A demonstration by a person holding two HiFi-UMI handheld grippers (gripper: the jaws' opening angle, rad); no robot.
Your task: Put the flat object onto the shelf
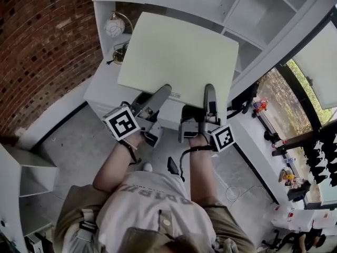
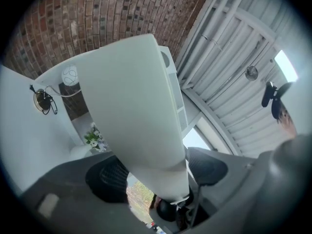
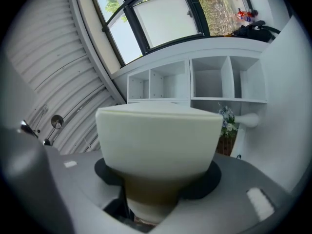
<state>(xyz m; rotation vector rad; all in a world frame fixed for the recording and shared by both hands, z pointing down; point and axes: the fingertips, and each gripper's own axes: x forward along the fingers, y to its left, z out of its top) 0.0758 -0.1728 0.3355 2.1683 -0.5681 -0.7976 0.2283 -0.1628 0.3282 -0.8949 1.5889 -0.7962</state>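
The step in hand looks like the carry. Keep the flat board (image 1: pixel 179 57) level and lead its far edge to the shelf (image 1: pixel 266 20) at 1 o'clock. It is held in the air above the white desk (image 1: pixel 102 88).

The left gripper (image 2: pixel 161 172) is at the board's 7 o'clock edge. Its fingers stand wide apart around the board, with daylight beside one pad, so there is no clamp.

The right gripper (image 3: pixel 158 179) is at 5 o'clock, fingers clamped on the board, so it likely bears the load.

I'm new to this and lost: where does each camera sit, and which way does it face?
Head view: on the head, looking down at the board, left gripper, right gripper and forearms.
Left gripper view: on that gripper, along its open jaws, toward the brick wall.
Right gripper view: on that gripper, jaws gripping the board, facing the shelf.
Shared: all show the board.
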